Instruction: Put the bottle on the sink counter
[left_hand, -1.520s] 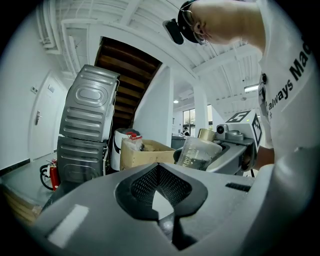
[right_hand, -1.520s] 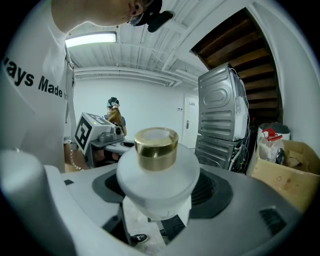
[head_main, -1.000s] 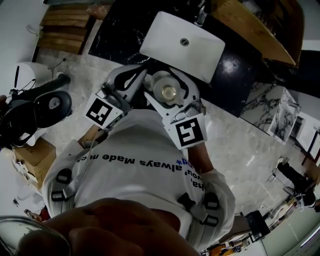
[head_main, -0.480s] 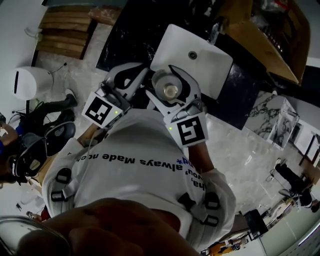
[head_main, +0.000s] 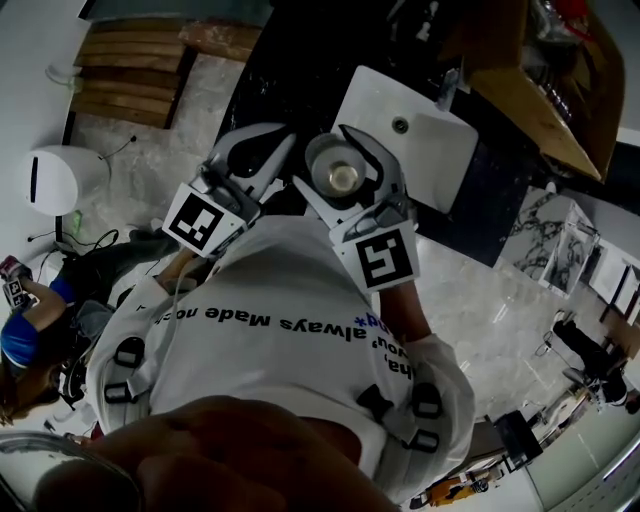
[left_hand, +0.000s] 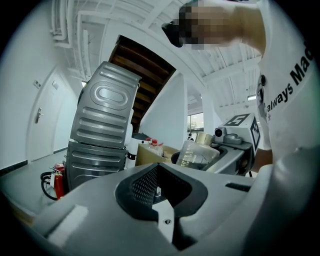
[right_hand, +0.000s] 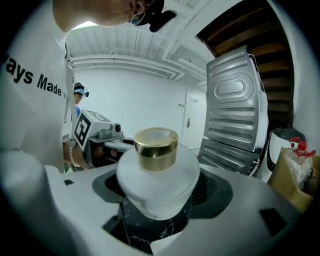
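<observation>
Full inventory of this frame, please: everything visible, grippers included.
bottle: 1, white with gold cap, between the right gripper's jaws
sink basin: 1, white, on the counter ahead
counter: 1, black marbled, under the basin
cardboard box: 1, brown, head view's upper right
metal panel: 1, grey ribbed, standing tilted
wooden slats: 1 set, brown, head view's top left
right gripper: 1, grey, shut on the bottle
left gripper: 1, grey, jaws together, empty

White T-shirt — black lettering, black strap buckles.
</observation>
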